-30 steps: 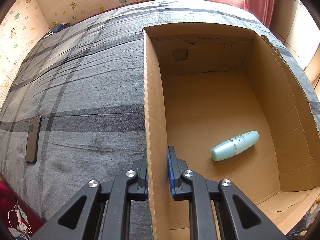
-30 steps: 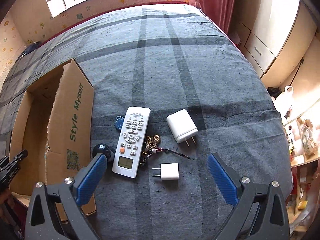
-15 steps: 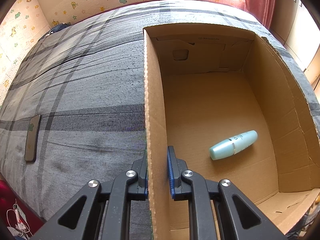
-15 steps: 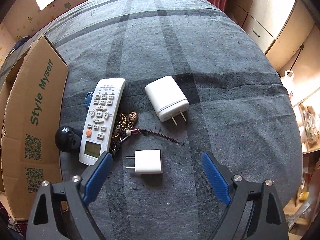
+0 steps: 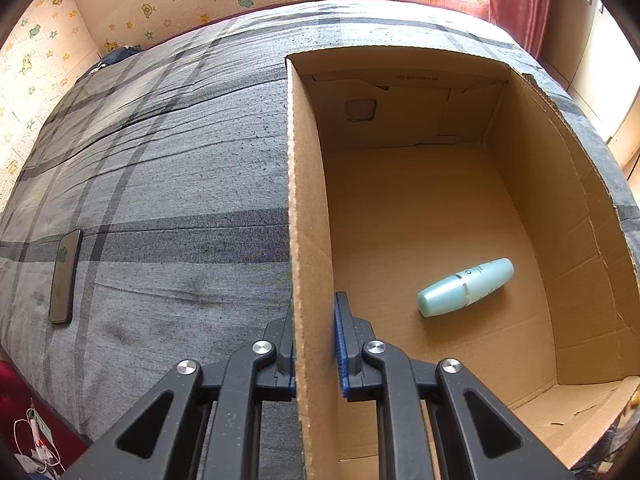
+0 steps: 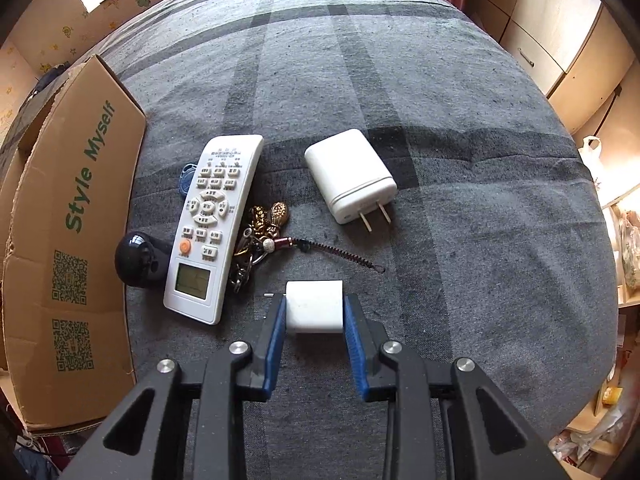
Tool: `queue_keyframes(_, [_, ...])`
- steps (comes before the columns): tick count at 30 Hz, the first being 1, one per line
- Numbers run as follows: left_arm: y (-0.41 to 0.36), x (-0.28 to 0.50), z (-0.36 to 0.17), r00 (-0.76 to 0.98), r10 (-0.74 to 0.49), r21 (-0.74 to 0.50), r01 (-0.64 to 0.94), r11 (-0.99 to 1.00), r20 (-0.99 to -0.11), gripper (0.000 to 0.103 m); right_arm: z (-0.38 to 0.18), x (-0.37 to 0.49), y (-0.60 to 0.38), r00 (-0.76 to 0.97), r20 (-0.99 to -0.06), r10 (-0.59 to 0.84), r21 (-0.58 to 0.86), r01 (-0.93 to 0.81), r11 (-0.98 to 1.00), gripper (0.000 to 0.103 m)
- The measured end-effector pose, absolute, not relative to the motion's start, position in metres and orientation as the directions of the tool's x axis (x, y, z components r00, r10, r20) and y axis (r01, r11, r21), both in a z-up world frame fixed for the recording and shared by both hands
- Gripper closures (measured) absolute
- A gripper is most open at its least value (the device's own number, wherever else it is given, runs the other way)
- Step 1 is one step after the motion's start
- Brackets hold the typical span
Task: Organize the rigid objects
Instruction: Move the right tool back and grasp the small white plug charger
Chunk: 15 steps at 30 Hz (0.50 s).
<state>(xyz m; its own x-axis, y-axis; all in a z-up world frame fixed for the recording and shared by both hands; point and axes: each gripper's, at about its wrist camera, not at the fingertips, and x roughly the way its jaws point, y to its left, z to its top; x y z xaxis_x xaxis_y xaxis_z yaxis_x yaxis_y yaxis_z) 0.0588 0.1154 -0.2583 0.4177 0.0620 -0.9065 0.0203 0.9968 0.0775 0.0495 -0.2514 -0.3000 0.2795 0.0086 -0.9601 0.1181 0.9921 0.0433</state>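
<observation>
My left gripper (image 5: 314, 312) is shut on the left wall of the open cardboard box (image 5: 308, 200). One pad is inside the box and one outside. A pale teal bottle (image 5: 466, 287) lies on its side on the box floor. In the right wrist view, my right gripper (image 6: 315, 302) points down at the bed. Its jaws are closing, and the blue pads touch both sides of a small white charger (image 6: 316, 316). The charger's prongs point left. Beyond it lie a larger white charger (image 6: 350, 174), a white remote (image 6: 212, 224) and a bunch of keys (image 6: 260, 228).
Everything rests on a grey plaid bedspread (image 6: 460, 200). A black round object (image 6: 138, 260) and a blue tag (image 6: 187, 176) lie between the remote and the box's printed side (image 6: 76, 240). A dark phone (image 5: 64, 276) lies left of the box. Cupboards (image 6: 560, 40) stand at the right.
My right gripper has come down over the small white charger, and its jaws have gone from wide open to closed around it. The left gripper and the box have not moved.
</observation>
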Motion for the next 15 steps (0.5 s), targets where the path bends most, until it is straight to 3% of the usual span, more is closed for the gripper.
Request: queue_keyframes(15, [0.116,0.059,-0.258,0.418,0.06,0.076,0.021,0.997,-0.907,0.088,-0.262,0.053,-0.238,0.312,-0.95,0.024,0.053,0.087,0.995,0.073])
